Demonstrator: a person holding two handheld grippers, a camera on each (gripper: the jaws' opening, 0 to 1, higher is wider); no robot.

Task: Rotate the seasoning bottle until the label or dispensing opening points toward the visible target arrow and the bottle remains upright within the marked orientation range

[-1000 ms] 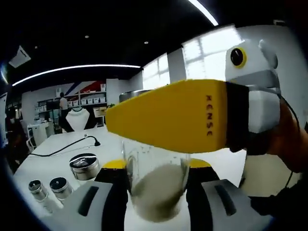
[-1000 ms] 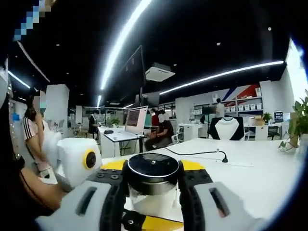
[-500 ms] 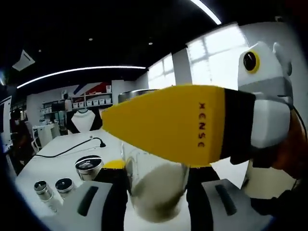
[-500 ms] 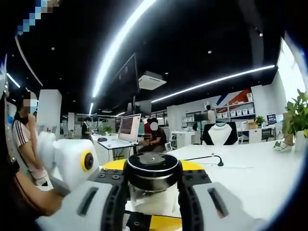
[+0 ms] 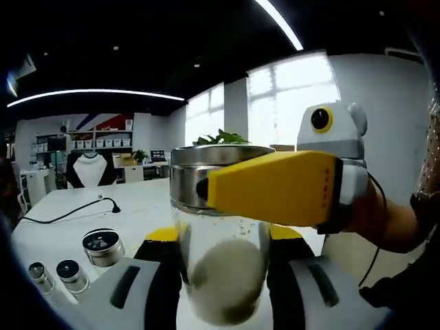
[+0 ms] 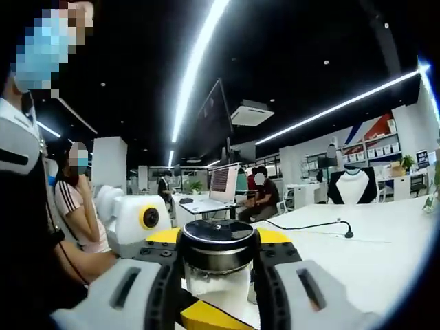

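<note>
Lower left of the left gripper view: three small jars point(image 5: 72, 265) and a black cable point(image 5: 65, 212) crowding the white table point(image 5: 137, 206). Open tabletop at right in the right gripper view, beyond the cable point(image 6: 309, 225).

Open-plan office or showroom. Black ceiling with long light strips point(image 6: 196, 65), hanging air unit point(image 6: 252, 112). White tables point(image 6: 371, 240), cable point(image 5: 65, 214) across one. People at desks with monitor point(image 6: 224, 182). Wall shelves of boxes point(image 5: 100, 141), mannequin bust point(image 5: 87, 170), potted plant point(image 5: 221, 139), big windows point(image 5: 292, 100).
</note>
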